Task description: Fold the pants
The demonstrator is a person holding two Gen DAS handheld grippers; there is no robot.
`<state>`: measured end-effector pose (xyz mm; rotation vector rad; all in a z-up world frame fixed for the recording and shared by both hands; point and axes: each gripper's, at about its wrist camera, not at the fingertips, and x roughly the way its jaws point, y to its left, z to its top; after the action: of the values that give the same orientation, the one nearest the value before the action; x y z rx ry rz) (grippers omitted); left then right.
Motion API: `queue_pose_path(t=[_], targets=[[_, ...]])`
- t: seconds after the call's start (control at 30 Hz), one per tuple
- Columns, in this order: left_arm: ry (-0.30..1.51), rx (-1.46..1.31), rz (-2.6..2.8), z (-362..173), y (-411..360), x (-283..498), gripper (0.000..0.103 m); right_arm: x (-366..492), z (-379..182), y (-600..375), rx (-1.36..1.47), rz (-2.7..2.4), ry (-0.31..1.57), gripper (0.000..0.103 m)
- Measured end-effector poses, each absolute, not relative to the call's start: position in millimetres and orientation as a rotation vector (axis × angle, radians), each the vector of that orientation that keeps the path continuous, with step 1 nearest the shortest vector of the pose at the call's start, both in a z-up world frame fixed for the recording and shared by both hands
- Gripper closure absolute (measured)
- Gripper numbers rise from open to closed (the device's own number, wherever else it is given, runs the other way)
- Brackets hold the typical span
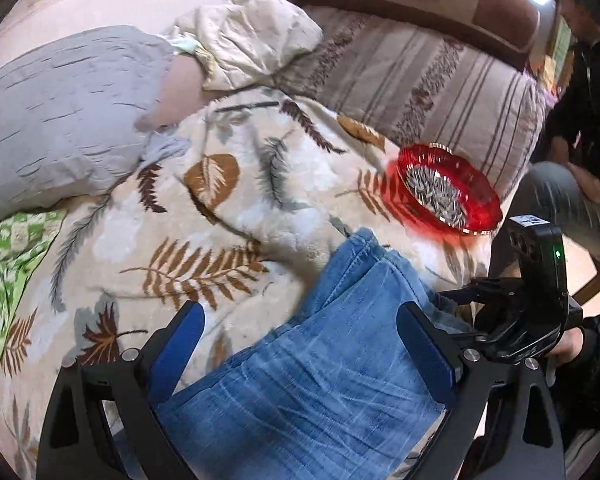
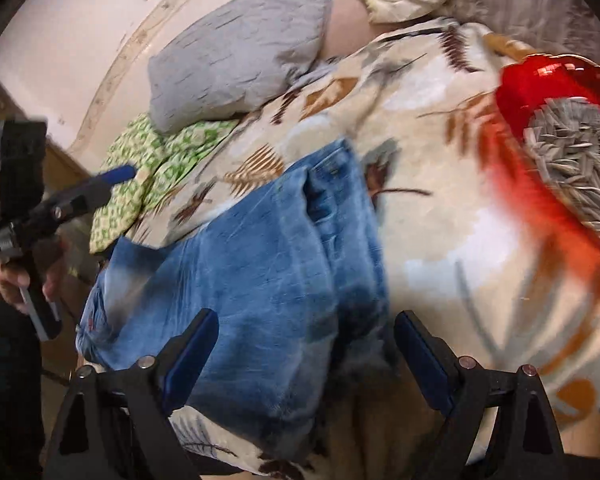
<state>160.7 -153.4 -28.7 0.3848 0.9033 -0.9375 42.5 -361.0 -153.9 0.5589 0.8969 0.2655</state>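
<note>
Folded blue jeans (image 1: 320, 360) lie on a leaf-patterned blanket (image 1: 220, 220) near its front edge. In the left wrist view my left gripper (image 1: 300, 320) hovers over them, its blue-padded jaws spread wide, and the denim beneath spans the gap. The right wrist view shows the jeans (image 2: 268, 260) as a doubled bundle running up the frame. My right gripper (image 2: 306, 328) stands open above their near end, and neither pad presses on the cloth. A hand at the far left of that view holds the left gripper, with one blue fingertip (image 2: 116, 174) over a green cloth.
A red glass bowl of sunflower seeds (image 1: 444, 196) (image 2: 560, 152) sits on the blanket right of the jeans. A grey pillow (image 1: 60, 120), a green checked cloth (image 1: 8, 260) and a striped cushion (image 1: 420, 72) lie around it. A person in dark clothes (image 1: 580, 80) sits at the far right.
</note>
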Motion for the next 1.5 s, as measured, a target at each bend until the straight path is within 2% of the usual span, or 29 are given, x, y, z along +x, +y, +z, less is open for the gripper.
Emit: queue_pose_path(t=[0.03, 0.07, 0.1, 0.13, 0.37, 0.7, 0.73, 0.8, 0.87, 0.9, 0.93, 0.97, 1.03, 1.3, 1.4, 1.5], targets=[[0.913, 0.402, -0.939, -30.3, -157.8, 161.0, 0.006, 42.6, -153.7, -356.2, 0.525, 0.270, 0.889, 0.053], [0.921, 0.412, -0.946, -31.6, -161.1, 161.2, 0.006, 41.4, -151.7, -351.3, 0.468, 0.263, 0.878, 0.064], [0.928, 0.424, -0.955, -32.5, -164.6, 161.2, 0.006, 40.1, -151.0, -350.0, 0.443, 0.258, 0.873, 0.081], [0.935, 0.442, -0.969, -33.7, -170.2, 161.0, 0.006, 39.0, -150.6, -351.3, 0.438, 0.260, 0.866, 0.087], [0.988, 0.575, -1.136, -46.4, -222.6, 158.3, 0.006, 24.1, -144.7, -356.9, 0.459, 0.273, 0.799, 0.091], [1.053, 0.759, -1.284, -85.6, -287.8, 150.2, 0.008, 25.6, -157.5, -366.1, 0.509, 0.266, 0.837, 0.091], [1.065, 0.776, -1.284, -90.7, -290.0, 150.7, 0.010, 26.2, -158.9, -366.7, 0.515, 0.266, 0.840, 0.091], [1.096, 0.790, -1.281, -100.0, -292.2, 153.2, 0.021, 26.8, -161.5, -369.0, 0.532, 0.271, 0.842, 0.091], [1.133, 0.789, -1.269, -108.7, -293.1, 157.2, 0.053, 26.9, -162.9, -368.9, 0.532, 0.272, 0.845, 0.091], [1.150, 0.786, -1.260, -113.2, -293.5, 159.1, 0.061, 27.2, -163.7, -369.0, 0.531, 0.271, 0.847, 0.091], [1.162, 0.785, -1.250, -117.1, -293.1, 160.3, 0.074, 27.6, -164.4, -369.2, 0.532, 0.267, 0.852, 0.091], [1.170, 0.787, -1.247, -120.2, -292.3, 160.6, 0.084, 28.1, -165.3, -369.8, 0.537, 0.267, 0.854, 0.091], [1.170, 0.791, -1.248, -122.8, -289.6, 160.2, 0.092, 28.7, -166.2, -370.5, 0.545, 0.267, 0.856, 0.091], [1.078, 0.739, -1.226, -107.1, -278.0, 154.6, 0.098, 24.8, -158.1, -368.4, 0.524, 0.240, 0.826, 0.091], [1.034, 0.704, -1.226, -94.4, -279.1, 156.8, 0.098, 20.1, -146.3, -376.4, 0.530, 0.213, 0.774, 0.096], [1.006, 0.685, -1.234, -85.1, -287.1, 162.9, 0.099, 18.8, -136.7, -385.8, 0.535, 0.195, 0.740, 0.096]])
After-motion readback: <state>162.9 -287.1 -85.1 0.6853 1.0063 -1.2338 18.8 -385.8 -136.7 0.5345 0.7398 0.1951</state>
